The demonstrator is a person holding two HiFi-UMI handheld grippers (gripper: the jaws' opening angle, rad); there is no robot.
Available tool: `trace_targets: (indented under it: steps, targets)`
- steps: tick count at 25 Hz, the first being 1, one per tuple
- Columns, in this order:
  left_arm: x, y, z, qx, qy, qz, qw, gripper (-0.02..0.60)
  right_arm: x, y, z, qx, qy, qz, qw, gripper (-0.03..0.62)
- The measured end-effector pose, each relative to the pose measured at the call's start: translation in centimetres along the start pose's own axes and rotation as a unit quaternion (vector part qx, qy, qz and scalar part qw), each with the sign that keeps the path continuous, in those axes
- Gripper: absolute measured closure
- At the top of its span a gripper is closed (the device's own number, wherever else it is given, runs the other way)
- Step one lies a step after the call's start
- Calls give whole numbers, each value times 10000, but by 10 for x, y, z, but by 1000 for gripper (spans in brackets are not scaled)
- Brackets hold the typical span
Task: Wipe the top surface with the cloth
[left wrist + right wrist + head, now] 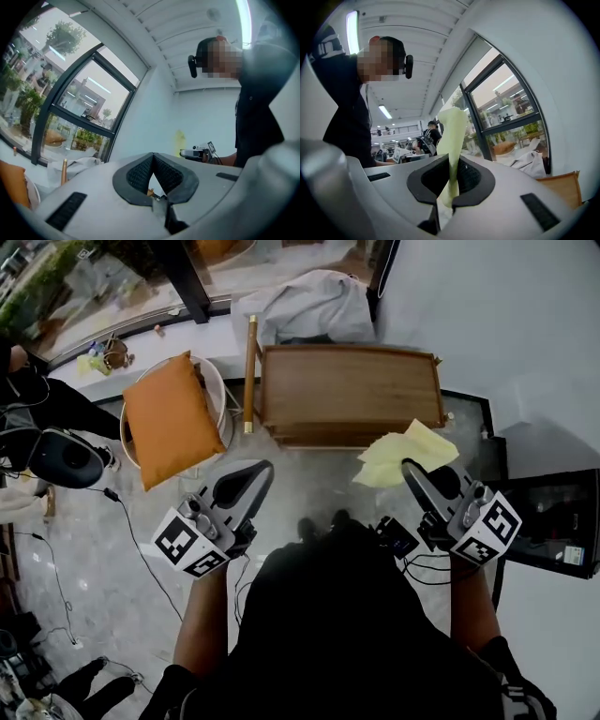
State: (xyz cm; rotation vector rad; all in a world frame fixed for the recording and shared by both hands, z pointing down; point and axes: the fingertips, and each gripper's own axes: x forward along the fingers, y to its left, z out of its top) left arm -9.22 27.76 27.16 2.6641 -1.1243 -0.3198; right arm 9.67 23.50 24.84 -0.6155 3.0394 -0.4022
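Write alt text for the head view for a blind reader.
The right gripper holds a pale yellow cloth at the near right corner of a brown wooden table. The left gripper is shut and empty; an orange cushion lies on a round white chair at left.

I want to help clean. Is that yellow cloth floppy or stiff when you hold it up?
Probably floppy: the cloth folds and curls above the right tool, which pinches only a small part. It is likely light, since that pinch holds it. It should lie flat on the wooden top, but may bunch when pushed.
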Motion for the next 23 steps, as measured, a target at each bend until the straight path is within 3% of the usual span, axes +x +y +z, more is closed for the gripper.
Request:
trace_targets:
  steps: [3, 6, 10, 15, 20, 23]
  targets:
    - [-13, 5, -7, -228, 56, 129, 9996, 572, 9, 25, -8, -279, 222, 440, 9984, 562]
    - [-9, 1, -28, -358, 503, 46, 9981, 572, 12, 37, -24, -126, 340, 661, 9972, 562]
    - [-6, -15, -34, -571, 593, -224, 9963, 572, 2, 34, -34, -216, 423, 418, 9980, 562]
    - [9, -13, -33, -549, 688, -345, 9955, 572, -6, 27, -19, -245, 196, 363, 9988, 562]
    - [21, -20, -20, -737, 444, -897, 9922, 572, -6, 26, -27, -272, 395, 113, 9988, 562]
    - [30, -24, -20, -697, 534, -1086, 9902, 572, -6, 26, -30, -396, 541, 14, 9978, 562]
